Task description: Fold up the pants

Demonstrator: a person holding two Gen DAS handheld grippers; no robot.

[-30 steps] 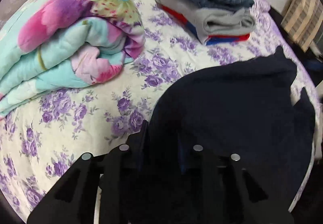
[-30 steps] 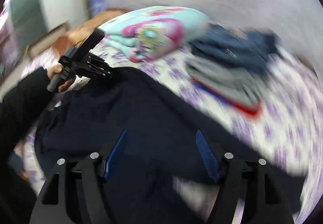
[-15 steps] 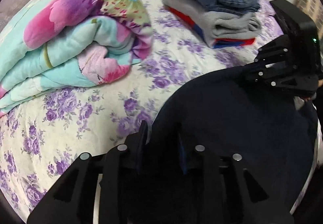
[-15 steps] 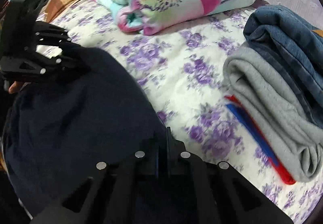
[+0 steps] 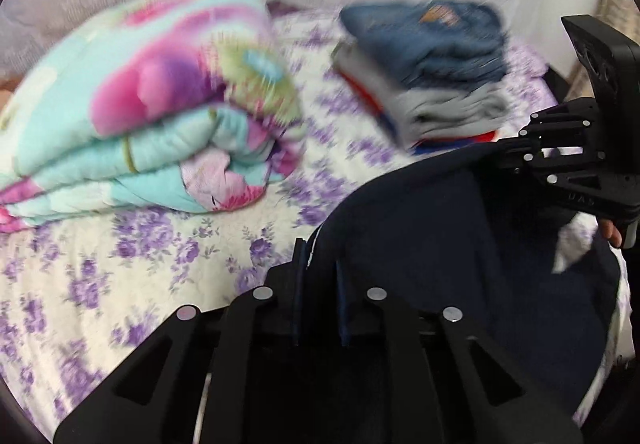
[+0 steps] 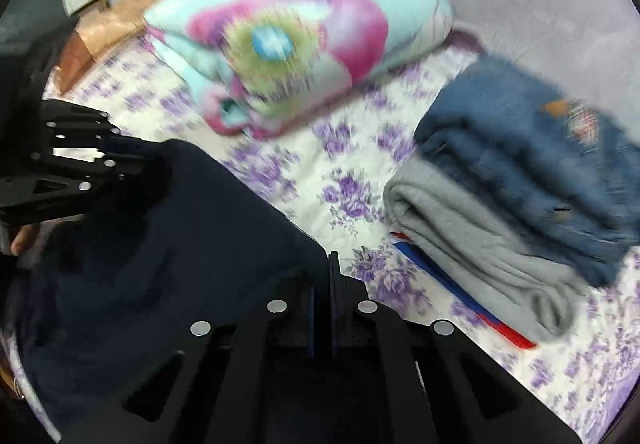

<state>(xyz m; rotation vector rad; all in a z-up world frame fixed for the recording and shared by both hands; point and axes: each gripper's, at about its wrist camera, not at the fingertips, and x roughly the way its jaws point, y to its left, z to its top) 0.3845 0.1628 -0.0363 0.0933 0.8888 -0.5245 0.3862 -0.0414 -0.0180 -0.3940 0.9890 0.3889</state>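
Dark navy pants (image 5: 440, 236) hang stretched between my two grippers above the flowered bed; they also fill the lower left of the right wrist view (image 6: 168, 244). My left gripper (image 5: 318, 268) is shut on one top corner of the pants. My right gripper (image 6: 326, 276) is shut on the other corner. Each gripper shows in the other's view: the right one at the far right (image 5: 516, 156), the left one at the far left (image 6: 132, 172). The lower part of the pants is hidden.
A folded floral quilt (image 5: 152, 104) lies at the back left of the bed (image 5: 120, 252). A stack of folded clothes, jeans over grey over red and blue (image 5: 432, 68), sits at the back right, close to the right gripper (image 6: 520, 184). A wall stands behind.
The right gripper shut on the pants' edge a second ago. Both grippers have since lifted the cloth; the views have tilted up and blurred with motion.
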